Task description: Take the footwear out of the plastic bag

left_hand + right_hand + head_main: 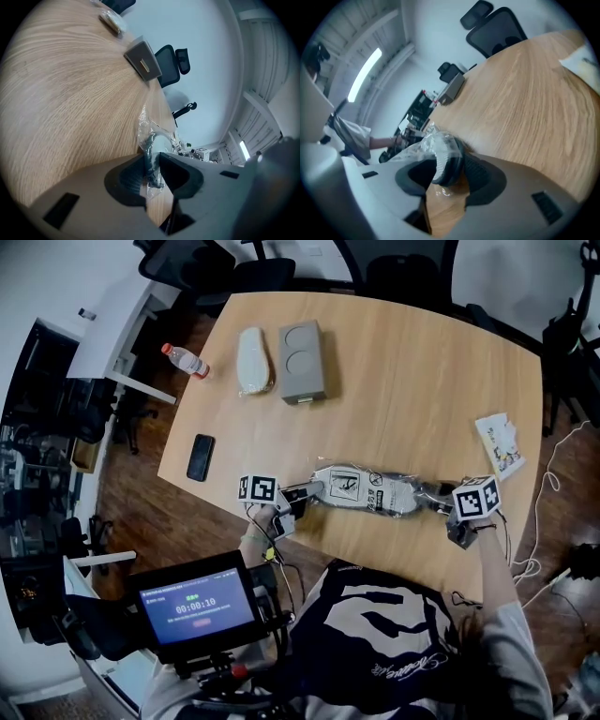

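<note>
The plastic bag (367, 489) lies flat on the counter (422, 381), close to the edge nearest you, stretched between your two grippers. The footwear (398, 497) is inside it, a pale shape with dark ends under the clear film.

Your left gripper (304, 493) has its jaws pinching the left end of the bag. In the left gripper view the crinkled film and a dark strip inside it are clamped between the two pads.

Your right gripper (442, 497) stands at the bag's other end with its jaws spread. In the right gripper view the dark, rounded end of the footwear, wrapped in film, sits between them. It leans by one pad, and a gap shows before the other.

Farther up the counter, well apart from the bag, lie a phone (201, 457), a water bottle (185, 360), a white oval thing (251, 360) and a grey box (302, 360) just beside it. A small packet (500, 442) rests near the right edge.
</note>
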`<action>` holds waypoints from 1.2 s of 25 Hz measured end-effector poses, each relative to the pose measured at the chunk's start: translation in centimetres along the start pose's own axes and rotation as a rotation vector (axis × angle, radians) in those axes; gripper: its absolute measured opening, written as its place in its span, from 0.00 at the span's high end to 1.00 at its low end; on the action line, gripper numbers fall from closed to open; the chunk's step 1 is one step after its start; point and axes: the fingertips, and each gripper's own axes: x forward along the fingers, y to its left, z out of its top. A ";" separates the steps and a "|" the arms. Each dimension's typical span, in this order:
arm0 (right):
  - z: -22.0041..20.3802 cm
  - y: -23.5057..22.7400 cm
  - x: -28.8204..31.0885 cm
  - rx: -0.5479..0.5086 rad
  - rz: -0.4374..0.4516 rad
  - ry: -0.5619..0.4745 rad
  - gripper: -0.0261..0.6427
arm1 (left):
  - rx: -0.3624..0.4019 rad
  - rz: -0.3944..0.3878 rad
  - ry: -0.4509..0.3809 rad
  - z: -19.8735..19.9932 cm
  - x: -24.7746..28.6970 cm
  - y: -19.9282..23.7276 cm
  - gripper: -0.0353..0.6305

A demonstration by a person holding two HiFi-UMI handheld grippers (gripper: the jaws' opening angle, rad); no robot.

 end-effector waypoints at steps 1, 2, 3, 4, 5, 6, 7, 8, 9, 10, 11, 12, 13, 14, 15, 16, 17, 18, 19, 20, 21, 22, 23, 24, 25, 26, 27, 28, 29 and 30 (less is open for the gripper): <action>0.5 0.2 -0.3 0.051 0.037 -0.062 0.70 | -0.005 -0.002 -0.009 0.1 -0.1 0.1 0.80; 0.8 0.3 -0.5 0.094 0.069 -0.110 0.72 | -0.008 -0.003 -0.014 0.1 -0.1 0.1 0.80; 0.8 0.4 -0.7 0.125 0.093 -0.136 0.73 | -0.008 -0.003 -0.015 0.2 -0.1 0.2 0.80; 0.5 0.5 -0.8 0.145 0.111 -0.137 0.73 | -0.009 -0.004 -0.014 0.2 -0.1 0.2 0.80; 0.0 0.7 -0.7 0.156 0.127 -0.117 0.74 | -0.011 -0.004 -0.013 0.3 -0.1 0.2 0.80; -0.7 1.0 -0.6 0.160 0.143 -0.083 0.74 | -0.015 -0.003 -0.013 0.4 -0.1 0.3 0.80; -1.3 1.3 -0.4 0.157 0.165 -0.048 0.74 | -0.019 -0.002 -0.015 0.5 -0.2 0.4 0.80; -1.9 1.8 -0.2 0.154 0.194 -0.026 0.74 | -0.024 0.001 -0.019 0.5 -0.3 0.4 0.80; -2.1 2.4 -0.1 0.155 0.227 -0.028 0.74 | -0.030 0.004 -0.026 0.6 -0.3 0.5 0.80; -1.9 2.9 -0.1 0.164 0.258 -0.060 0.74 | -0.036 0.007 -0.037 0.8 -0.4 0.5 0.80; -1.4 3.4 -0.1 0.180 0.283 -0.112 0.74 | -0.045 0.005 -0.052 0.9 -0.4 0.5 0.80; -0.8 3.8 -0.3 0.197 0.301 -0.168 0.75 | -0.056 -0.002 -0.070 1.1 -0.5 0.5 0.80; -0.4 4.1 -0.3 0.207 0.307 -0.205 0.79 | -0.070 -0.014 -0.090 1.3 -0.6 0.5 0.80; -0.3 4.3 -0.1 0.204 0.298 -0.215 0.79 | -0.084 -0.027 -0.111 1.5 -0.8 0.5 0.80; -0.5 4.3 0.2 0.189 0.275 -0.199 0.79 | -0.093 -0.036 -0.129 1.6 -1.0 0.5 0.80; -1.0 4.0 0.6 0.168 0.241 -0.162 0.79 | -0.092 -0.040 -0.139 1.7 -1.2 0.5 0.80; -1.7 3.7 0.9 0.147 0.206 -0.115 0.79 | -0.086 -0.037 -0.142 1.7 -1.2 0.6 0.80; -2.2 3.4 1.2 0.133 0.180 -0.075 0.80 | -0.081 -0.032 -0.140 1.6 -1.2 0.7 0.80; -2.4 3.2 1.4 0.129 0.162 -0.053 0.80 | -0.082 -0.026 -0.136 1.6 -1.1 0.7 0.80; -2.5 3.0 1.5 0.130 0.146 -0.043 0.80 | -0.085 -0.024 -0.133 1.6 -1.1 0.8 0.80; -2.6 2.9 1.6 0.132 0.130 -0.037 0.80 | -0.088 -0.023 -0.131 1.6 -1.0 0.8 0.80; -2.6 2.8 1.6 0.135 0.113 -0.031 0.81 | -0.087 -0.023 -0.132 1.6 -1.0 0.7 0.80; -2.6 2.9 1.5 0.141 0.102 -0.030 0.82 | -0.082 -0.025 -0.133 1.6 -1.0 0.7 0.80; -2.5 3.0 1.3 0.150 0.100 -0.038 0.83 | -0.075 -0.029 -0.135 1.6 -1.0 0.6 0.80; -2.2 3.2 1.0 0.160 0.108 -0.057 0.84 | -0.069 -0.036 -0.136 1.6 -1.1 0.5 0.80; -1.7 3.5 0.7 0.167 0.123 -0.083 0.84 | -0.064 -0.042 -0.134 1.5 -1.2 0.4 0.80; -1.3 3.9 0.3 0.169 0.139 -0.106 0.85 | -0.060 -0.048 -0.129 1.5 -1.2 0.4 0.80; -1.0 4.1 0.0 0.166 0.152 -0.121 0.85 | -0.053 -0.053 -0.120 1.5 -1.2 0.3 0.80; -0.8 4.2 -0.3 0.160 0.160 -0.126 0.86 | -0.045 -0.058 -0.108 1.4 -1.1 0.2 0.80; -0.6 4.3 -0.5 0.156 0.164 -0.126 0.86 | -0.036 -0.061 -0.092 1.2 -0.9 0.2 0.80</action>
